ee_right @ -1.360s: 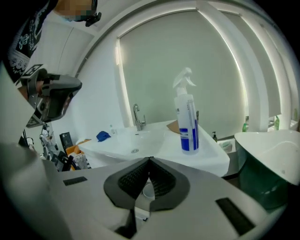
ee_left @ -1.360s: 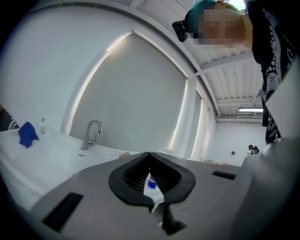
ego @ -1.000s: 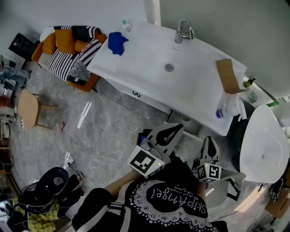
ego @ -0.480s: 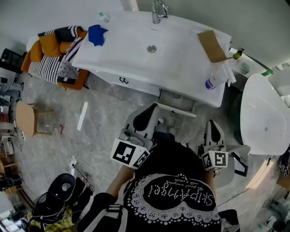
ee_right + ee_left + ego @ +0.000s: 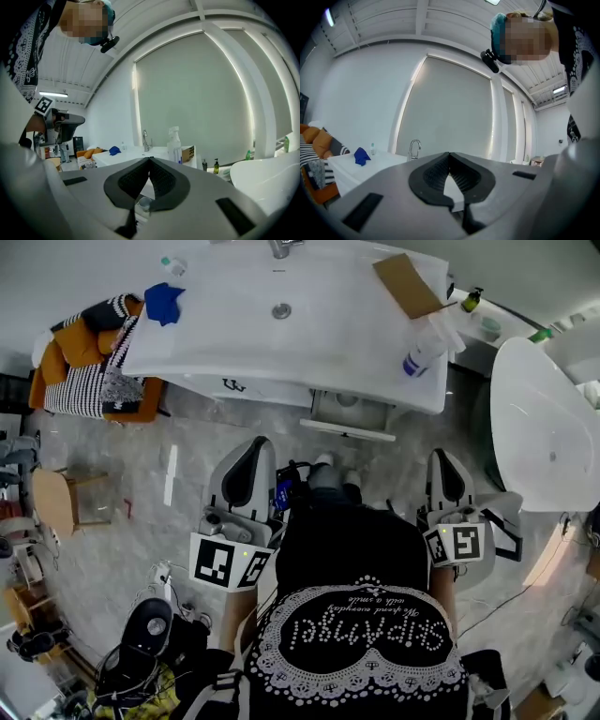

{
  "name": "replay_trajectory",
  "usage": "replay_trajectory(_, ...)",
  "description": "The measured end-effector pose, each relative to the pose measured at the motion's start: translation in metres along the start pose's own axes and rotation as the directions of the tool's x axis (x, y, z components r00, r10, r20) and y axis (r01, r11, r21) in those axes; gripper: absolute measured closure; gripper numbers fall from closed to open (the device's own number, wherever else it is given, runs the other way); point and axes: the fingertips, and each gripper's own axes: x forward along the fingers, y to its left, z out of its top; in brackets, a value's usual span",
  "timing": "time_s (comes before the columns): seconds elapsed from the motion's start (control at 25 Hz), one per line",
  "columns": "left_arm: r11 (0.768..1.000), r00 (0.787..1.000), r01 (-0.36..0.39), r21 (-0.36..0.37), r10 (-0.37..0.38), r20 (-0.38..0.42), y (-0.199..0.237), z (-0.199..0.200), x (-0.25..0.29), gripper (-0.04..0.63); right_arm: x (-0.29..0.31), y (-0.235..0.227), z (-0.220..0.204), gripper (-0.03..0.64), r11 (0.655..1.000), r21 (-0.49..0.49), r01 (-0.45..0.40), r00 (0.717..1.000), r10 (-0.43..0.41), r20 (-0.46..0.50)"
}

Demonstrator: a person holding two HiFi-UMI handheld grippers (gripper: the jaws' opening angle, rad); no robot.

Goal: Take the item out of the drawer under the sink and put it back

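The white sink counter (image 5: 234,343) runs across the top of the head view. Below its right half a white drawer (image 5: 349,414) stands pulled out; what lies in it is too small to tell. In the right gripper view a small round rim (image 5: 144,203) shows through the gap under the jaws. My left gripper (image 5: 255,448) hangs low over the floor, left of the person's legs, shut and empty. My right gripper (image 5: 439,460) hangs at the right, also shut with nothing in it. Both are well short of the drawer.
On the counter are a blue cloth (image 5: 164,301), a spray bottle (image 5: 419,348), a brown cardboard piece (image 5: 405,284) and the faucet (image 5: 279,247). A large white rounded fixture (image 5: 544,418) stands right. Striped cushions (image 5: 89,371), a wooden stool (image 5: 52,498) and bags (image 5: 141,643) lie left.
The view has pulled back: the sink has slid up and left in the frame. Both grippers have spread apart and come down beside the person's body, still shut.
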Motion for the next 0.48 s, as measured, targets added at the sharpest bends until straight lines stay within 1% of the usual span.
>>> replay_trajectory(0.12,1.0,1.0,-0.016,-0.016,0.015,-0.005,0.004,-0.005,-0.01,0.591,-0.002,0.009,0.005,0.598,0.997,-0.072,-0.028,1.0,0.027,-0.014)
replay_trajectory(0.2,0.999,1.0,-0.028,-0.02,0.028,-0.008,0.007,-0.008,-0.014,0.591,-0.004,0.012,0.008,0.598,0.995,-0.09,-0.046,0.999,0.044,-0.026)
replay_trajectory(0.32,0.999,0.999,-0.032,-0.019,0.032,-0.007,0.008,-0.009,-0.015,0.591,-0.009,0.012,0.012,0.597,0.992,-0.1,-0.076,0.997,0.075,-0.018)
replay_trajectory(0.48,0.999,1.0,-0.025,-0.023,0.025,0.006,0.007,-0.009,-0.015,0.591,-0.016,0.01,0.016,0.595,0.994,-0.071,-0.08,0.997,0.08,0.004)
